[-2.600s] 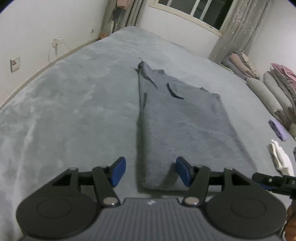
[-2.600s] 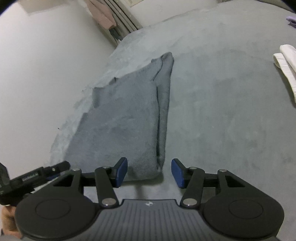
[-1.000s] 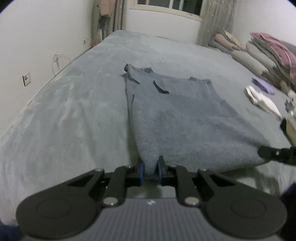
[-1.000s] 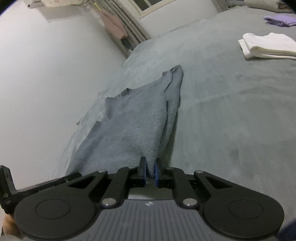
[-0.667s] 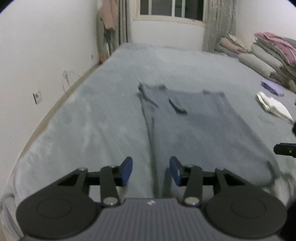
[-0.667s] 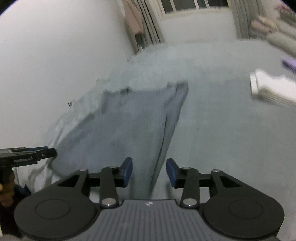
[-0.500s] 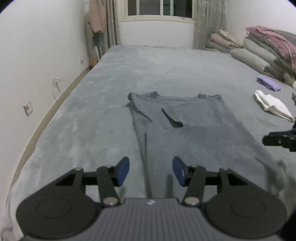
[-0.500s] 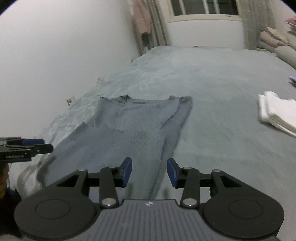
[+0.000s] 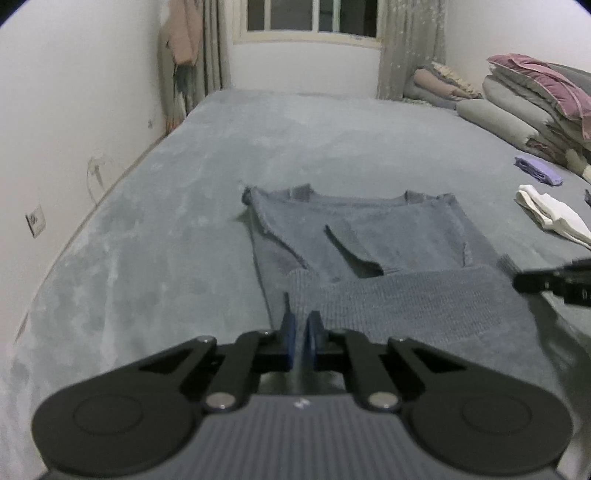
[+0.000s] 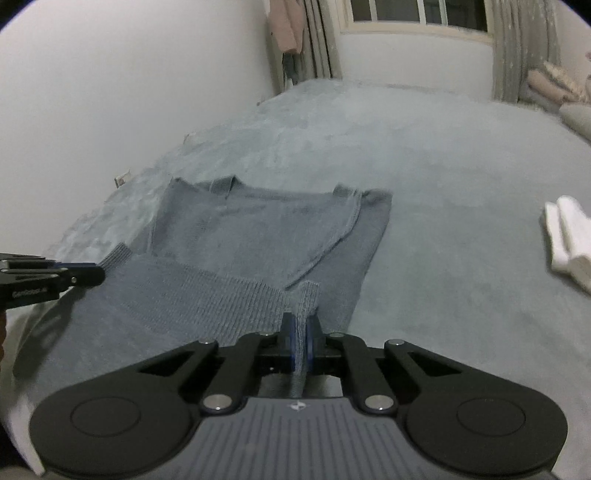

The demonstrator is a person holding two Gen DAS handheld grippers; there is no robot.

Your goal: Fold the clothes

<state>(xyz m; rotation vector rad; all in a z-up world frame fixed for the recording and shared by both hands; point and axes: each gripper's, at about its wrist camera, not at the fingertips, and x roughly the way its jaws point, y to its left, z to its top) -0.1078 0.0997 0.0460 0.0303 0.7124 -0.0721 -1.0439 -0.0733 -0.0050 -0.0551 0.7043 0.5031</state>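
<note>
Half a second ago both tongs were held open; now the left gripper (image 9: 301, 328) and right gripper (image 10: 302, 331) are clamped on the sweater (image 9: 369, 225) hem. The hem is raised toward the collar, so the lengthwise fold is judged under way.

Count, both wrist views. One grey sweater (image 9: 388, 258) on the bed (image 9: 184, 240). Grippers: two, my left (image 9: 301, 334) and my right (image 10: 301, 341), each with two blue pads. Folded cloths lying apart on the bed: two, one white cloth (image 9: 550, 218) and one purple cloth (image 9: 537, 170). One window (image 9: 314, 16), with curtains at both sides. One pink garment (image 9: 183, 33) hangs on the left wall. One wall socket (image 9: 36, 225). One bedding stack (image 9: 535, 107) at right; its pieces are too piled to count.
</note>
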